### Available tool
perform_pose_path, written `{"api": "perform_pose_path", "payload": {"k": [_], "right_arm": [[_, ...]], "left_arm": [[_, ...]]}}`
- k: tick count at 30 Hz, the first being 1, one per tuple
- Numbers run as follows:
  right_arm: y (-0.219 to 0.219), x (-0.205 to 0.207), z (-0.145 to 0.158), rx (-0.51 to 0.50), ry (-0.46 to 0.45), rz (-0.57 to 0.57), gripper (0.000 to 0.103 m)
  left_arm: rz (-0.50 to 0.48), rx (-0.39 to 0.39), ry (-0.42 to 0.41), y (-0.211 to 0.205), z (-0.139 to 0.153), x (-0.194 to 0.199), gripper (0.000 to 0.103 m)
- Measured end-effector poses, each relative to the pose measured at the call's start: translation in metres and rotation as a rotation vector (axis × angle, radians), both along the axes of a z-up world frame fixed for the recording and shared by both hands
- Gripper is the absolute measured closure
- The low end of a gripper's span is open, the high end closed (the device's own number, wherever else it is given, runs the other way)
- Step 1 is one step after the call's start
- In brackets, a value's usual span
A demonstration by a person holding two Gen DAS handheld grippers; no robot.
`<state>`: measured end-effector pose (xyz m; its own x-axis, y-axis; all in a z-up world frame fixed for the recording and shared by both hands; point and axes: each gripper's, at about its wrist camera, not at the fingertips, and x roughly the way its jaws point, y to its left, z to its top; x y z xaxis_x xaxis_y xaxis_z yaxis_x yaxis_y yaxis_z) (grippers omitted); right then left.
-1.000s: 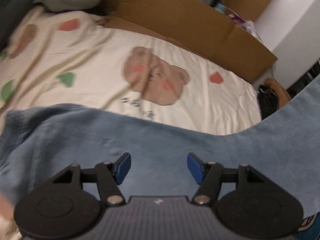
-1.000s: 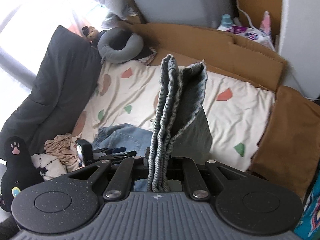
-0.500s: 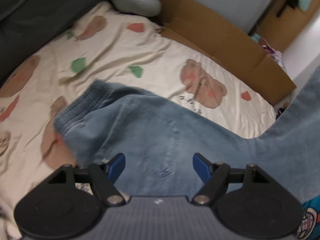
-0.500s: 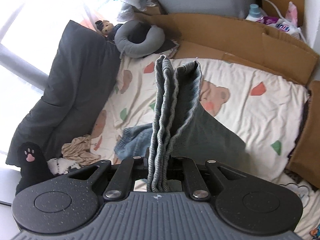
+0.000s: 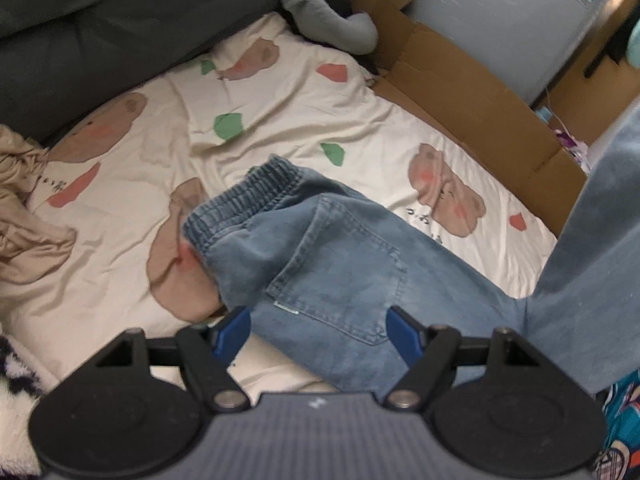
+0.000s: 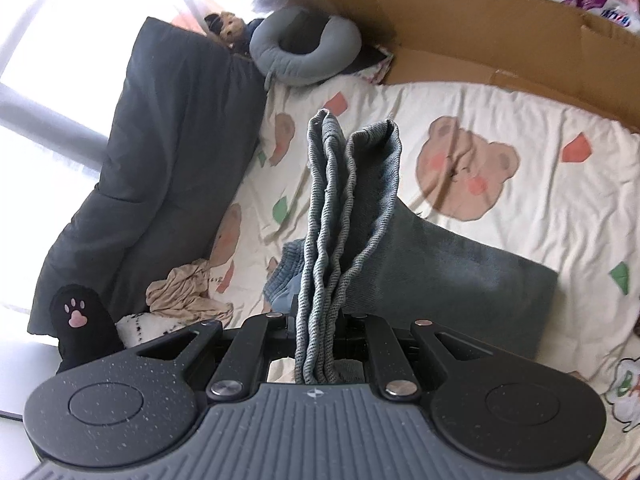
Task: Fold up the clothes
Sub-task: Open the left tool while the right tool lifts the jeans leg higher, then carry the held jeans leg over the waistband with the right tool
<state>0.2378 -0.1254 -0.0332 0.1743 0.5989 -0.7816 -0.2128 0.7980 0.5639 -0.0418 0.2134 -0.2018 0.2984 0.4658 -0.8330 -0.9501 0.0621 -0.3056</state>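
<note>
Light blue jeans with an elastic waistband lie on the cream bear-print sheet, back pocket up. Their legs rise off the bed at the right edge. My left gripper hovers open just above the seat of the jeans, nothing between its blue pads. In the right wrist view my right gripper is shut on the bunched hem ends of the jeans, which stand up past the jaws. The rest of the legs drape down to the bed.
A dark grey cushion lines the bed's left side, with a grey neck pillow at the head. Brown cardboard borders the far side. A crumpled beige garment and a black plush paw sit near the left edge.
My left gripper has drawn back from the fabric, widened and rolled, so the waistband and pocket came into view. My right gripper carried the hems over the bed and lower, still clamped.
</note>
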Motion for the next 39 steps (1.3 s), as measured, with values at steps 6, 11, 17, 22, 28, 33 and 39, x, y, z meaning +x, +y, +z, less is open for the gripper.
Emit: {"api": "perform_pose_path", "payload": {"k": [6,11,17,22,28,33,39], "right_arm": [[0.029,0.005,-0.025,0.005,0.035,0.03,0.095],[0.052,0.012,-0.057,0.013,0.07,0.011,0.094],[0.076,0.017,-0.1,0.027,0.112,-0.025,0.094],[0.094,0.018,-0.126,0.055,0.128,-0.038,0.094],[0.127,0.019,-0.158,0.066,0.151,-0.011,0.093],[0.159,0.023,-0.192,0.09,0.193,0.02,0.09],[0.206,0.027,-0.238,0.068,0.221,0.068,0.088]], "left_arm": [[0.029,-0.003,-0.007,-0.001,-0.006,-0.006,0.026],[0.029,0.013,0.017,-0.004,-0.01,-0.004,0.026],[0.036,-0.002,0.018,-0.007,-0.021,-0.004,0.026],[0.071,-0.018,0.021,-0.006,-0.029,-0.013,0.026],[0.148,-0.008,0.008,-0.003,-0.033,-0.028,0.026],[0.238,0.023,-0.018,-0.001,-0.036,-0.036,0.026],[0.321,0.034,-0.025,0.001,-0.049,-0.044,0.026]]}}
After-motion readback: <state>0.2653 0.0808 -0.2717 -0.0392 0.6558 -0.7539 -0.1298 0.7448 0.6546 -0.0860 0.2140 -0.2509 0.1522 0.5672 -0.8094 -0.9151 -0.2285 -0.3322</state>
